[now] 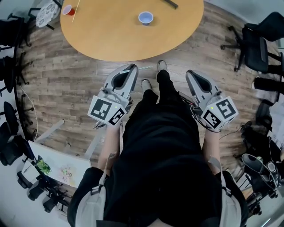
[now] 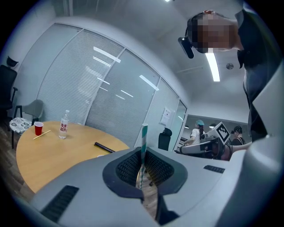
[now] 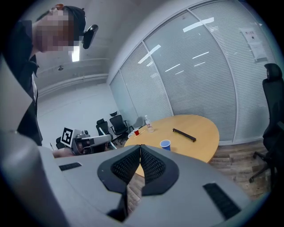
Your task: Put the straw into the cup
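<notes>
Where ribbed pads (image 2: 127,168) meet, striped straw (image 2: 143,138) rises.

The lower end of the straw (image 2: 143,137) was lost between the pads of the left gripper (image 2: 143,153), so where it ended could not be told. That gripper's body also hid the near right part of the table (image 2: 49,155). The red print on the bottle (image 2: 64,128) was too small to read. In the head view the table's far side was cut off by the top edge. So were the black bar (image 1: 171,4) (only its near end showed) and the thin stick (image 1: 76,9) by the red cup (image 1: 68,9), too thin to name. The left hand lay hidden under that gripper's marker cube (image 1: 105,111).
</notes>
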